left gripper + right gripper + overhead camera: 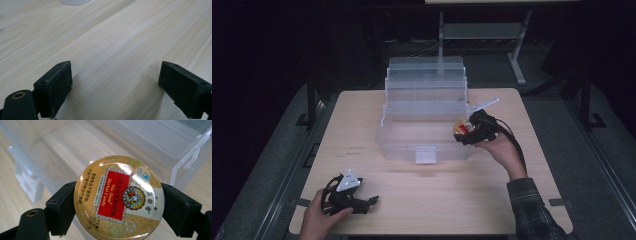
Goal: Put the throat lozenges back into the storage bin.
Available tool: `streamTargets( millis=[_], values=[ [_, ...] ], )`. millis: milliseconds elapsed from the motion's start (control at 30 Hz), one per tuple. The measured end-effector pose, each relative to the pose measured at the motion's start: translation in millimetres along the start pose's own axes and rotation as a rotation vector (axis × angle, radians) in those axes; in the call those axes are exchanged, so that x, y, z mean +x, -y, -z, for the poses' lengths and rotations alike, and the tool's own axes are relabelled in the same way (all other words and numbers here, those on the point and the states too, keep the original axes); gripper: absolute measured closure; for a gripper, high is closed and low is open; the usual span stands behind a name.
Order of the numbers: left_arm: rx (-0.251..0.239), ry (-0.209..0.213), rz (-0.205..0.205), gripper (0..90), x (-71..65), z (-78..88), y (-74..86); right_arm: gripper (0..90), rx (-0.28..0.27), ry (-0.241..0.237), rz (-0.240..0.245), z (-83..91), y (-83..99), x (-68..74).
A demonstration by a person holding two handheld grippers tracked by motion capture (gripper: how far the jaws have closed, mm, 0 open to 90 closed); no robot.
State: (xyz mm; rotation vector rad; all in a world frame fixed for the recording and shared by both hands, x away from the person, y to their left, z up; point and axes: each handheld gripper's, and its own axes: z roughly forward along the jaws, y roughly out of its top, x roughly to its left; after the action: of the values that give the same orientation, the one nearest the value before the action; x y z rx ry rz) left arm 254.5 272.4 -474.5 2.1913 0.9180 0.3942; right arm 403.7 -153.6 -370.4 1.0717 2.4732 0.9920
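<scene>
The round candy tin (119,197), gold with a red label, sat clamped between the jaws of the right hand-held gripper (468,131), held over the right end of the clear plastic organizer box (422,145). That box stood open at the middle of the worktop (432,200). Near the worktop's front left corner, the left hand-held gripper (367,202) rested with jaws spread wide, holding nothing.

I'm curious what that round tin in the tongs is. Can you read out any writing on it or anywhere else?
"Nin Jiom Herbal Candy": on the red panel of the round gold tin held in the right tongs.
"45g": small print at the tin's lower edge, read with some doubt.
Chinese characters on the tin: too small to read.
Faint marks on the table: too blurred.
</scene>
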Motion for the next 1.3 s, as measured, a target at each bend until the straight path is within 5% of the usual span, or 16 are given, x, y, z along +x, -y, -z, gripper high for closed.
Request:
streamTargets(
  millis=[533, 1300],
  values=[
    [-0.001, 0.001, 0.001, 10.9, -0.3, 0.0, 0.1, 18.7, 0.009, 0.005, 0.007, -5.5, -0.8, 0.8],
    [-0.001, 0.002, 0.001, 10.9, -0.3, 0.0, 0.2, 18.0, -0.029, 0.013, -0.003, 16.4, 6.0, -1.0]
  ],
)
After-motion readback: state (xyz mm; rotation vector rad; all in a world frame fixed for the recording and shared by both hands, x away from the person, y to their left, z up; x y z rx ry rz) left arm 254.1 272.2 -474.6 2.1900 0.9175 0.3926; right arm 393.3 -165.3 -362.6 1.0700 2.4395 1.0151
